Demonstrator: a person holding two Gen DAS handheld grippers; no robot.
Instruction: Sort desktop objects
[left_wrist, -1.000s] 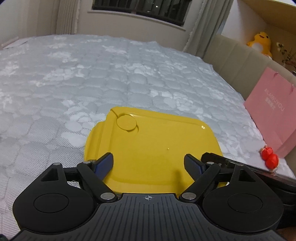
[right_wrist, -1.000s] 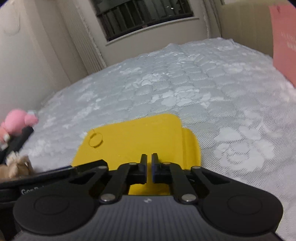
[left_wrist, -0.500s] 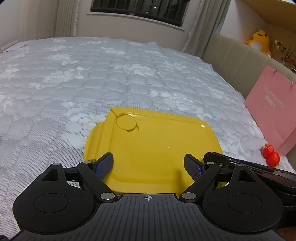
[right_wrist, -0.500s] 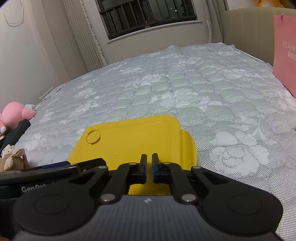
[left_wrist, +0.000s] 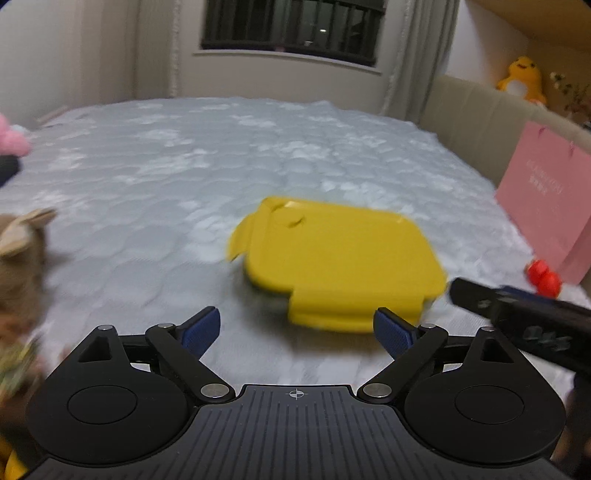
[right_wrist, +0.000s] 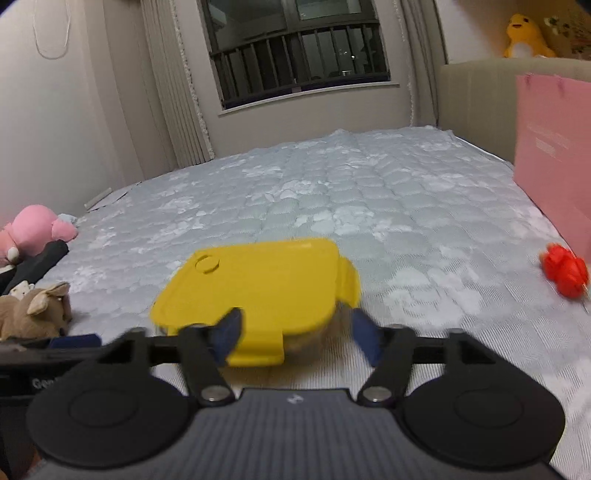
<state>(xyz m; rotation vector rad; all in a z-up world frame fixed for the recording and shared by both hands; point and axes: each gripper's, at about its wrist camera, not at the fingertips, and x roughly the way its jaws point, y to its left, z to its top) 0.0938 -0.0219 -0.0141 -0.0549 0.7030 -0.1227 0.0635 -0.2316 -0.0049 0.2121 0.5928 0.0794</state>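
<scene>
A yellow lidded box (left_wrist: 340, 254) sits on the grey quilted bed (left_wrist: 184, 177); it also shows in the right wrist view (right_wrist: 258, 288). My left gripper (left_wrist: 297, 328) is open and empty, pulled back just short of the box's near flap. My right gripper (right_wrist: 295, 336) is open, its fingers either side of the box's near flap, gripping nothing. A brown plush (right_wrist: 33, 310) lies left of the box and a red toy (right_wrist: 563, 271) right of it. The right gripper's side shows at the left wrist view's right edge (left_wrist: 517, 314).
A pink paper bag (left_wrist: 546, 206) stands against the beige headboard (left_wrist: 469, 122) on the right. A pink plush (right_wrist: 33, 229) and a dark object (right_wrist: 37, 262) lie at the bed's left edge. A yellow duck plush (right_wrist: 524, 37) sits on the shelf behind.
Both grippers have pulled back and up from the yellow box, so more of the bed shows. The right gripper has gone from shut to open. The box now shows its sides.
</scene>
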